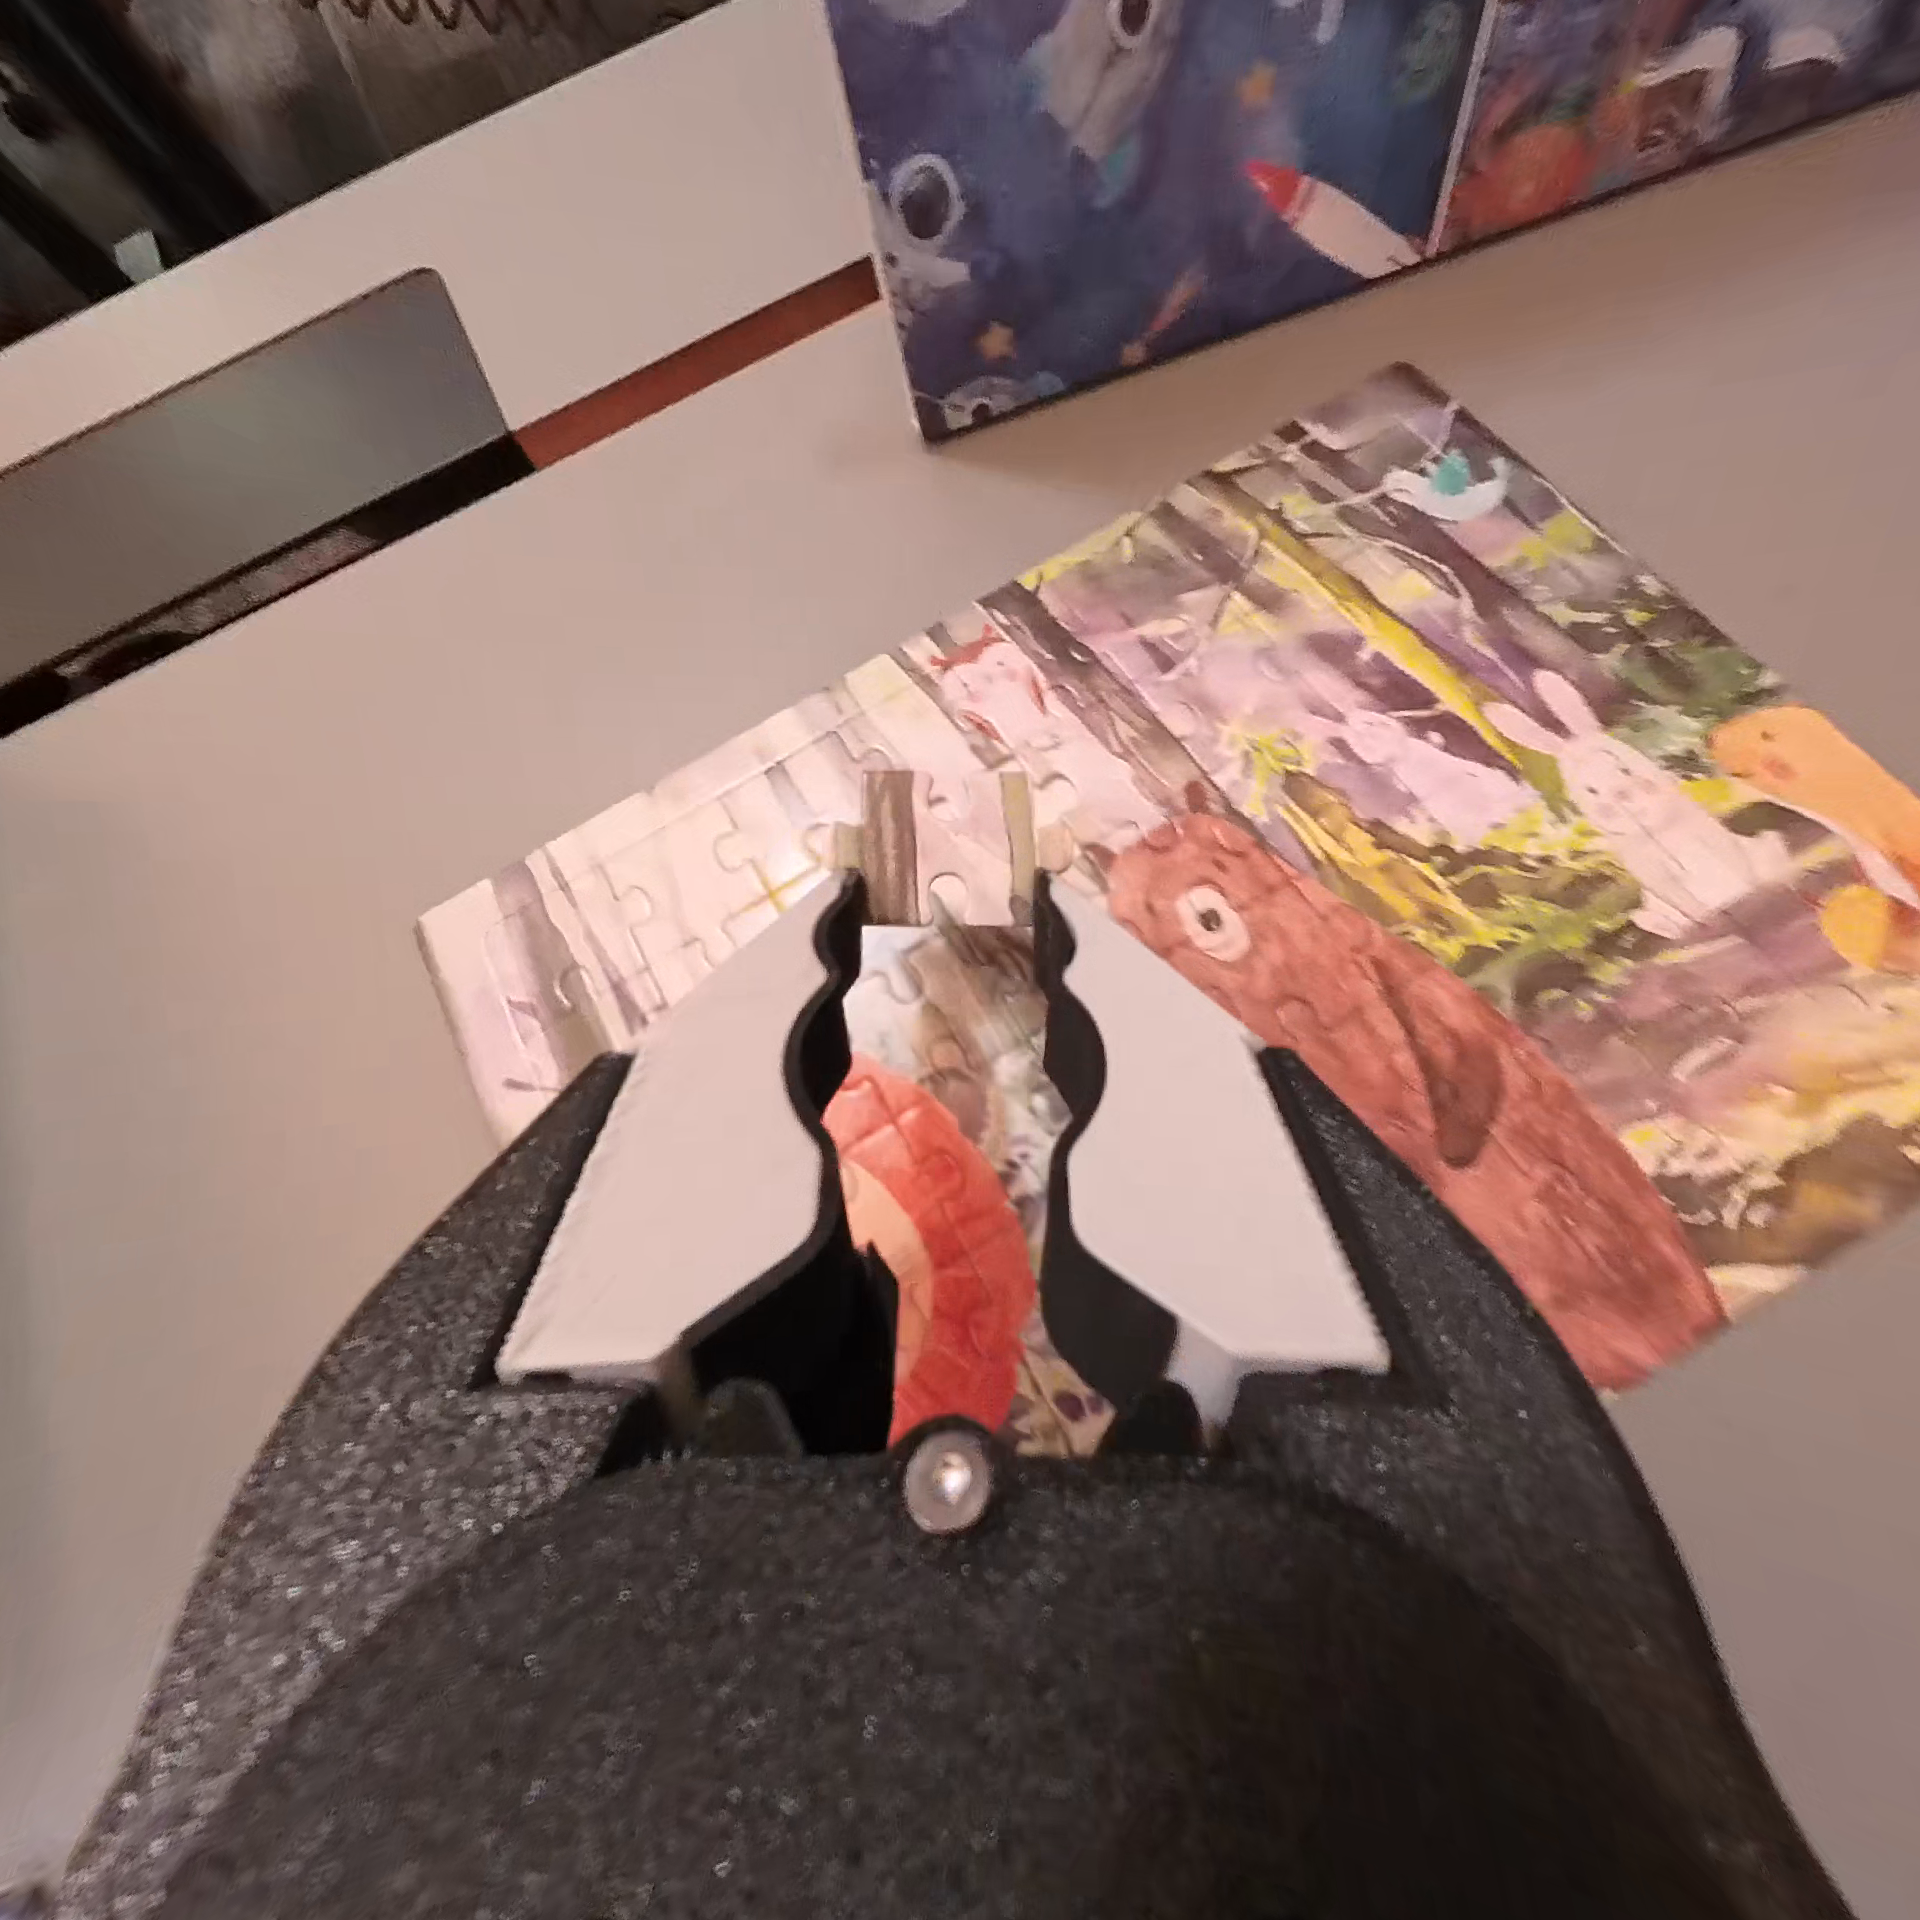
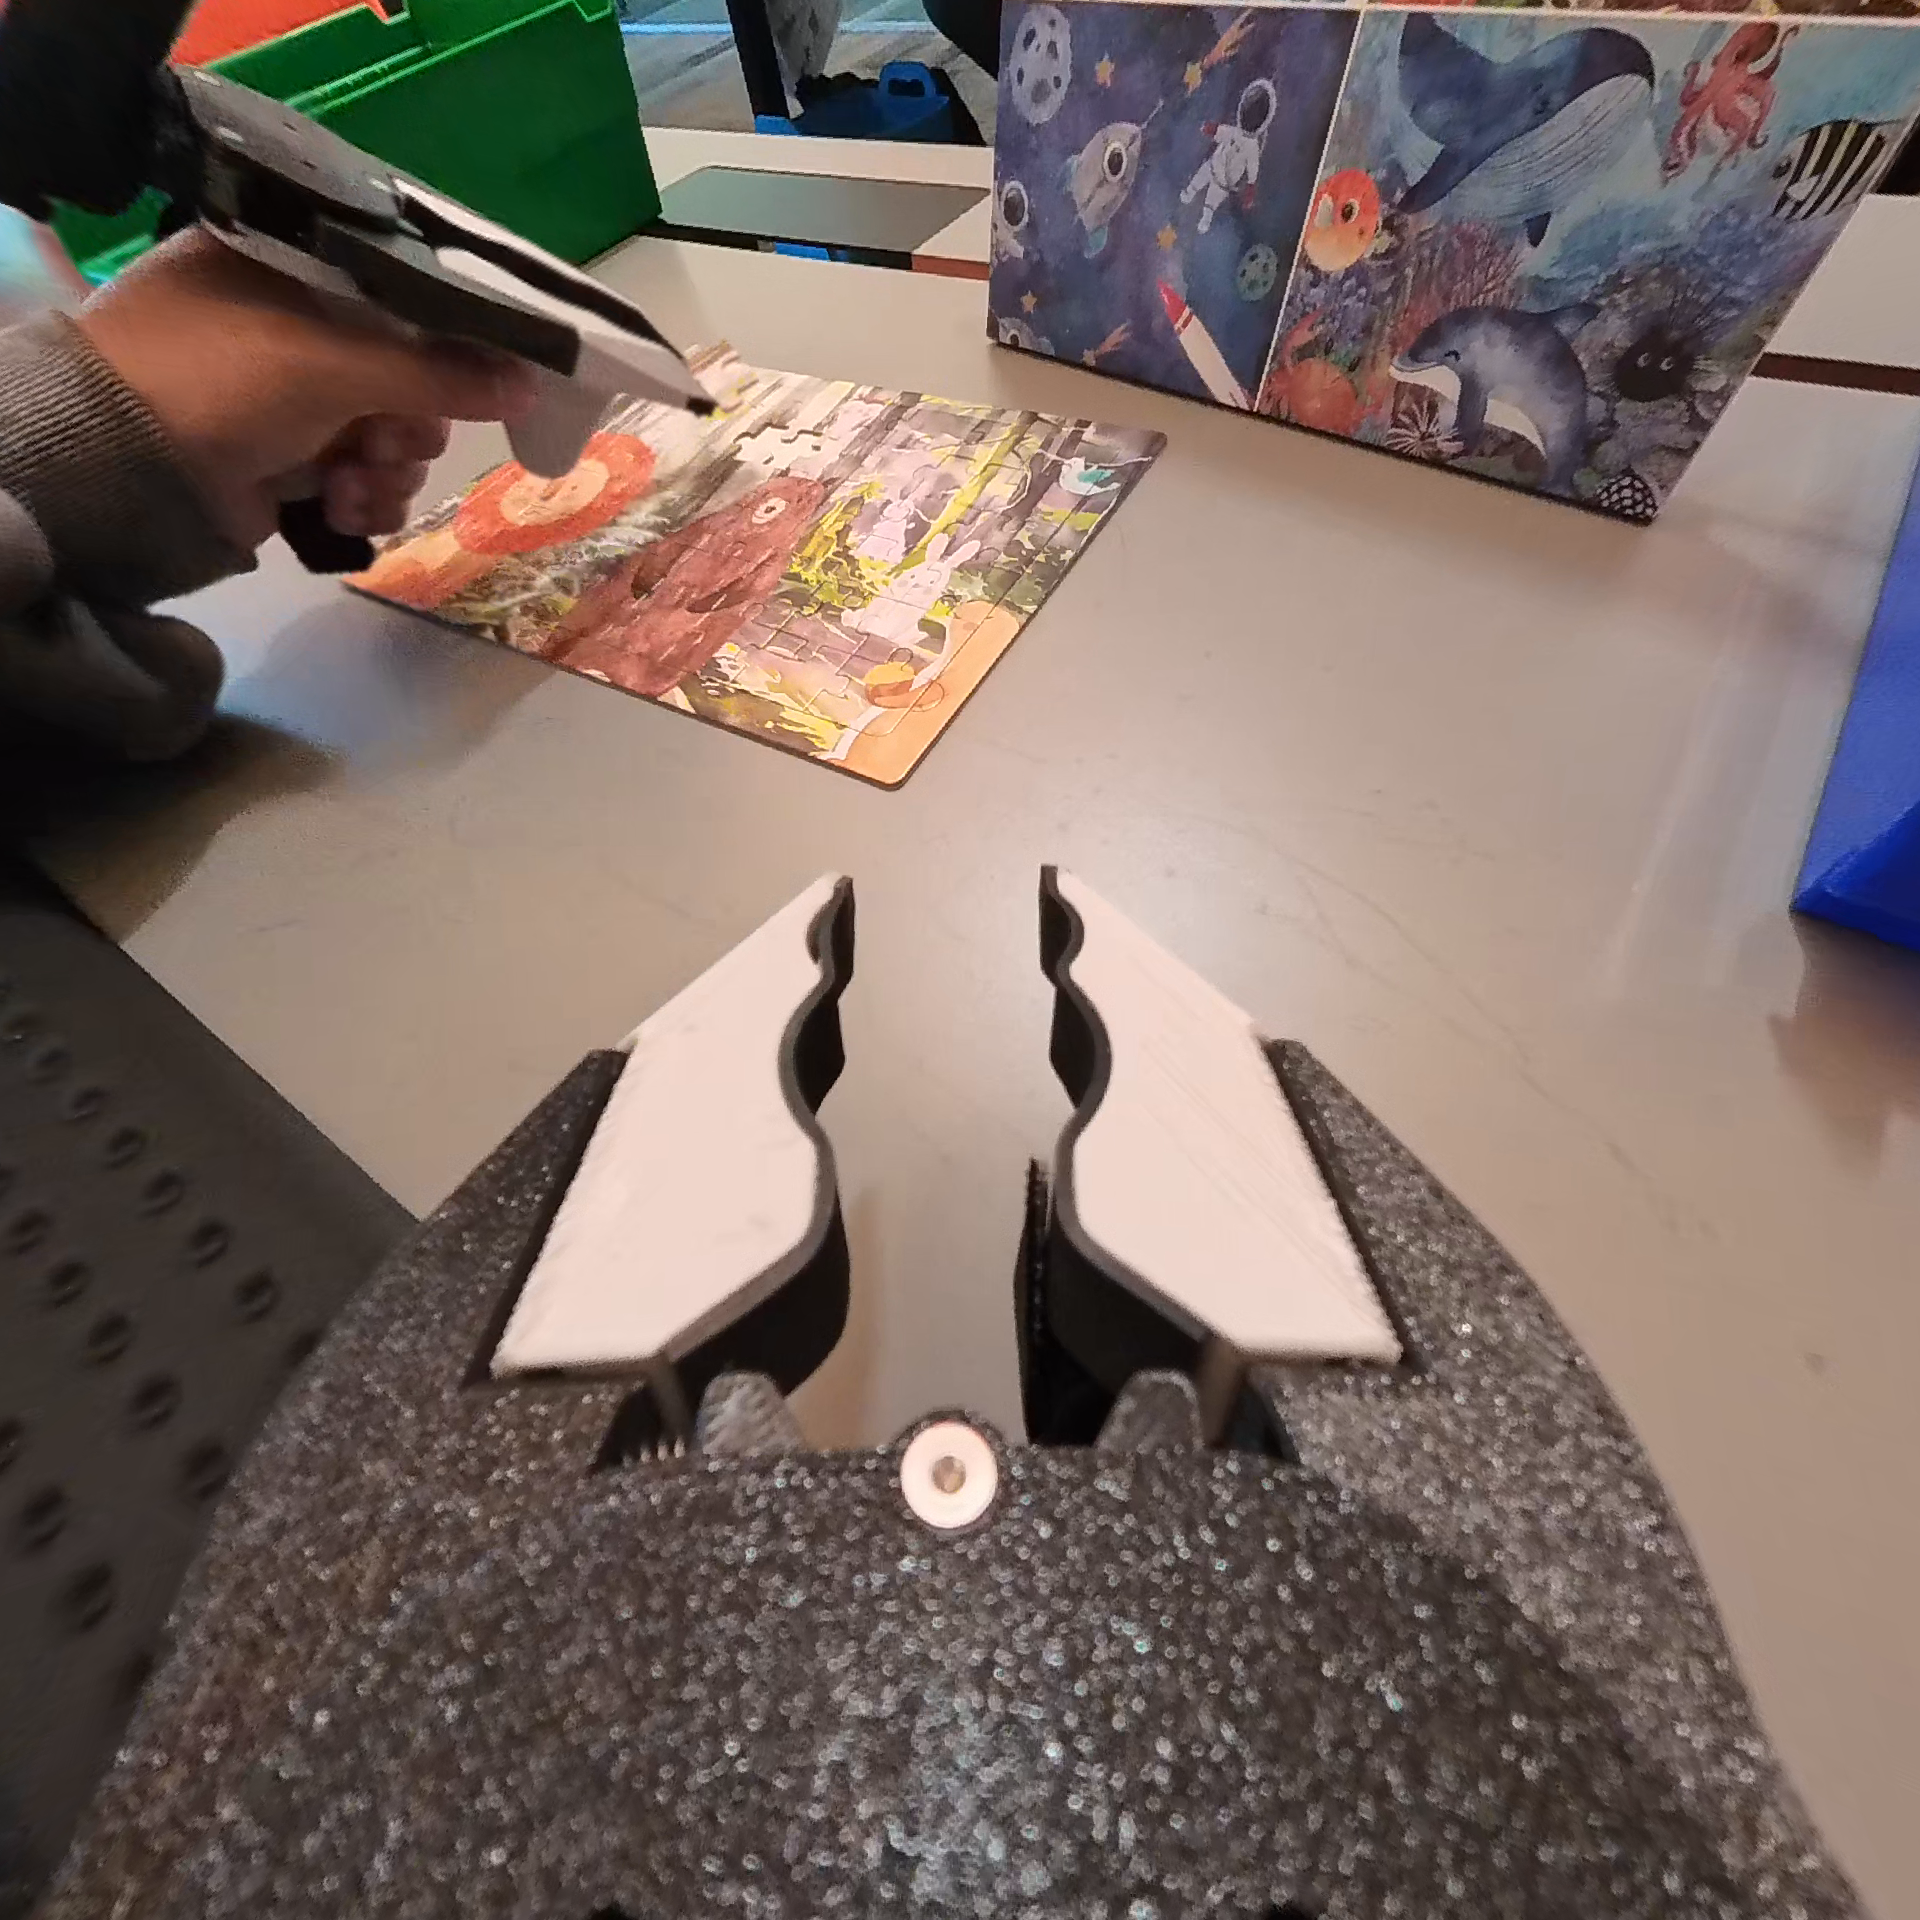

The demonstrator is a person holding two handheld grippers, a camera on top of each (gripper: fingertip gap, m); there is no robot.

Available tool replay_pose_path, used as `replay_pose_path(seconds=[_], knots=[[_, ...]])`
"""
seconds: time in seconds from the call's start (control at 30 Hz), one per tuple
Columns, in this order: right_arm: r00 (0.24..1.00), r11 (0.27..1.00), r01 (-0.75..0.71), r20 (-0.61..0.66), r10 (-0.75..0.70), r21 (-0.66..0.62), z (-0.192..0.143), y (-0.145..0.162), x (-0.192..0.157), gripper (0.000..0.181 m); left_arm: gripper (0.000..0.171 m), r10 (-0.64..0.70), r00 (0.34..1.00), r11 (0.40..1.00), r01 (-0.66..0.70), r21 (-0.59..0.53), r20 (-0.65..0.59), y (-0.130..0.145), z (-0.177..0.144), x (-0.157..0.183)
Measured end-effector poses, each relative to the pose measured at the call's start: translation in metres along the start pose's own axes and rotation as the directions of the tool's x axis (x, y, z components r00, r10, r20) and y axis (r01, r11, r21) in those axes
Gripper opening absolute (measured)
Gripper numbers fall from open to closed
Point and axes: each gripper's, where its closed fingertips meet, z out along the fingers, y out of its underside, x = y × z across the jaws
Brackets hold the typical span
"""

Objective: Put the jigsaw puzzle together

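Puzzle piece (image 1: 940, 868) sits pinched at its edges between the tips of the left gripper (image 1: 943, 883), held over the near-left part of the jigsaw puzzle (image 1: 1351, 831) on the table (image 1: 312, 935), likely for lining up with a gap. Only the right wrist view shows the right gripper (image 2: 945, 899) spread and empty, well apart from the puzzle, and the picture box (image 2: 1455, 260) beyond
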Motion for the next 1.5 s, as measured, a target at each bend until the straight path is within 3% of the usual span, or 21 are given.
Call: replay_pose_path(seconds=[0.2, 0.63, 0.77, 0.93, 1.03, 1.13, 1.23, 1.37, 1.5], knots=[[1.000, 1.000, 0.000, 0.000, 0.000, 0.000, 0.000, 0.000, 0.000, 0.035, 0.032, 0.044, 0.999, 0.998, -0.043, -0.045, 0.004, -0.003, 0.016, -0.001], [1.000, 1.000, -0.013, 0.014, 0.013, -0.003, 0.000, 0.001, 0.000, 0.035, 0.033, -0.181, 0.978, 0.977, 0.191, -0.098, 0.102, 0.008, 0.033, 0.000], [1.000, 1.000, -0.015, 0.017, 0.015, -0.004, 0.000, 0.001, -0.001, 0.036, 0.033, -0.284, 0.958, 0.953, 0.287, -0.096, 0.048, 0.008, 0.033, 0.009], [1.000, 1.000, -0.014, 0.018, 0.014, -0.008, 0.001, 0.001, -0.001, 0.035, 0.033, -0.310, 0.950, 0.946, 0.312, -0.081, 0.047, 0.007, 0.028, 0.007], [1.000, 1.000, -0.015, 0.018, 0.015, -0.011, 0.001, 0.002, -0.001, 0.035, 0.031, -0.274, 0.962, 0.960, 0.274, -0.060, 0.012, 0.000, 0.025, 0.008], [1.000, 1.000, -0.016, 0.019, 0.016, -0.014, 0.001, 0.002, -0.001, 0.035, 0.023, -0.059, 0.996, 0.997, 0.056, -0.045, -0.074, -0.013, 0.025, 0.017], [1.000, 1.000, -0.015, 0.019, 0.016, -0.013, 0.001, 0.002, -0.001, 0.035, 0.008, 0.098, 0.985, 0.988, -0.113, -0.102, -0.144, -0.012, 0.030, 0.016], [1.000, 1.000, -0.017, 0.018, 0.018, -0.015, 0.001, 0.002, -0.001, 0.035, 0.000, 0.054, 0.955, 0.967, -0.123, -0.223, -0.291, 0.003, 0.036, 0.023], [1.000, 1.000, -0.021, 0.019, 0.022, -0.017, 0.001, 0.003, 0.000, 0.035, 0.000, -0.069, 0.956, 0.975, 0.004, -0.222, -0.286, 0.000, 0.042, 0.020]])
